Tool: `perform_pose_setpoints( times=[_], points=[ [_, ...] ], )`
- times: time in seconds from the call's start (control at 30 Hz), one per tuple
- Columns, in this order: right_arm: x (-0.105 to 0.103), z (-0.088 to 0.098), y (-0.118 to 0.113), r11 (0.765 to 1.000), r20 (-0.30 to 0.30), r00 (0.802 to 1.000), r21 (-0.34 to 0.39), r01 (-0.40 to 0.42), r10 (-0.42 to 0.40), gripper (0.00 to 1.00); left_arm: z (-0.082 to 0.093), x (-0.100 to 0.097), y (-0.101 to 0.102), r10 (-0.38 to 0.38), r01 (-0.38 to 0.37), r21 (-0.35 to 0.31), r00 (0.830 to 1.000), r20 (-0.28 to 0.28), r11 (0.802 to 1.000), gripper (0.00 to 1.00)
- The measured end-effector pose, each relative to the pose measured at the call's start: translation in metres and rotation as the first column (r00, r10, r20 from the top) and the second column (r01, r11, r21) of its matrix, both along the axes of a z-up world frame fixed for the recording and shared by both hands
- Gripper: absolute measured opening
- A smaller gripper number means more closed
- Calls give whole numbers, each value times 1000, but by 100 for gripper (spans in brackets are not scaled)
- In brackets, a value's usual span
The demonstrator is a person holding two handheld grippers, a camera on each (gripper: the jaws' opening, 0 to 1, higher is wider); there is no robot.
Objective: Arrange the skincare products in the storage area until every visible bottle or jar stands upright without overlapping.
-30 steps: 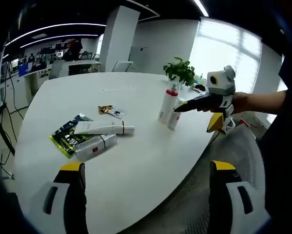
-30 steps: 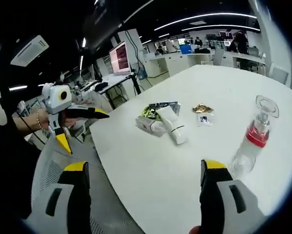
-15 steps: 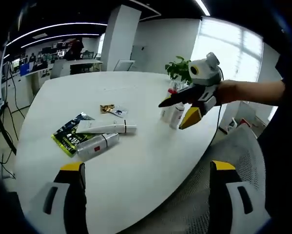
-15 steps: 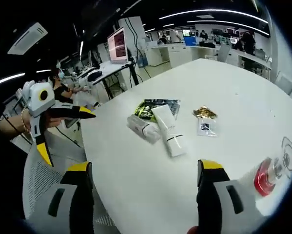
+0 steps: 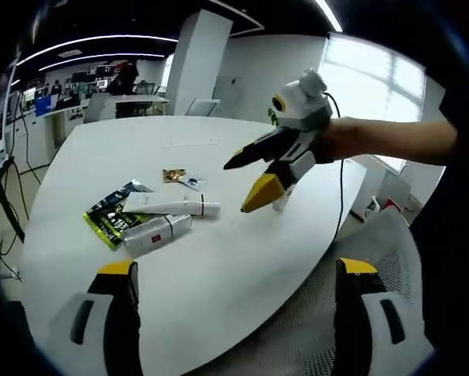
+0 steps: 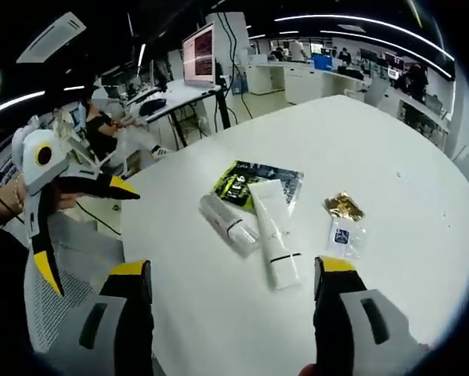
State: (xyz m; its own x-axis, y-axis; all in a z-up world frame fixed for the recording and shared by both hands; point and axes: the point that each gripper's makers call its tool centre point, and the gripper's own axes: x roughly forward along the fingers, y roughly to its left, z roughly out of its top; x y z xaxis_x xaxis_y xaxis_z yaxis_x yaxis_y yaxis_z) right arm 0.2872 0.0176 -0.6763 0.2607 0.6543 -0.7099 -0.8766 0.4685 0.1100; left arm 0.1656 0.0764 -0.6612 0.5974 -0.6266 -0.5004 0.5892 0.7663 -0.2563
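- The left gripper (image 5: 232, 313) hangs past the near edge of the white table (image 5: 218, 266), its yellow-tipped jaws wide apart with nothing between them; in the right gripper view it shows off the table's edge, held by a hand (image 6: 62, 200).
- The right gripper (image 6: 230, 317) hovers over the table on the near side of the white tube (image 6: 274, 233), jaws spread and holding nothing; in the left gripper view it reaches in above the table, held by a hand (image 5: 340, 139), its tips pointing toward the tube.
- The white tube lies flat, its capped end nearest the right gripper, a thin dark band between cap and body.
- Just beside the tube, parallel to it, a clear bottle (image 6: 229, 225) lies on its side with a small red mark on its body.
- The tube's far end and, as far as the left gripper view lets me judge, the bottle's end rest on a flat green-and-black packet (image 6: 250, 177).
- On the tube's other side, well apart from it, lie a small clear sachet (image 6: 344, 236) with a dark print and, touching it, a crumpled gold wrapper (image 6: 343, 207).
- In the left gripper view something pale stands behind the right gripper's lower jaw; too hidden to name.
- Far beyond the tube, office desks carry a lit monitor (image 6: 200, 56), with a person (image 6: 101, 133) seated there.
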Motion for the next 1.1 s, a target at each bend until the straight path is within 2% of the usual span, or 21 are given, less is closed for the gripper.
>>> perform_pose_setpoints(
  times=[0.13, 0.37, 0.5, 0.57, 0.63, 0.8, 0.87, 1.1],
  points=[
    [15, -6, 3, 996, 15, 1000, -83, -13, 14, 82, 0, -1, -1, -6, 6, 2, 1000, -1, 1000, 97],
    [40, -15, 20, 995, -3, 1000, -99, -10, 10, 69, 0, -1, -1, -11, 11, -6, 1000, -6, 1000, 96],
    [54, -30, 27, 987, 6, 1000, -160, -27, 28, 70, -1, -1, -1, -11, 11, 0, 1000, -12, 1000, 96],
    [52, -31, 33, 986, 5, 999, -164, -31, 32, 69, -1, -1, -1, -14, 14, 0, 1000, -13, 1000, 96],
    [58, -41, 41, 985, -4, 999, -168, -35, 35, 68, -2, -1, -1, -15, 15, -2, 1000, -14, 1000, 96],
    [62, -54, 43, 971, 16, 997, -229, -69, 75, 62, -3, -2, -2, -18, 17, -6, 1000, -22, 1000, 96],
    [65, -63, 43, 967, 6, 997, -245, -71, 75, 62, -4, -3, -3, -24, 24, 2, 999, -22, 1000, 97],
    [71, -68, 43, 966, 3, 998, -249, -63, 65, 58, -7, -4, -4, -40, 41, 20, 999, -27, 999, 97]
  ],
)
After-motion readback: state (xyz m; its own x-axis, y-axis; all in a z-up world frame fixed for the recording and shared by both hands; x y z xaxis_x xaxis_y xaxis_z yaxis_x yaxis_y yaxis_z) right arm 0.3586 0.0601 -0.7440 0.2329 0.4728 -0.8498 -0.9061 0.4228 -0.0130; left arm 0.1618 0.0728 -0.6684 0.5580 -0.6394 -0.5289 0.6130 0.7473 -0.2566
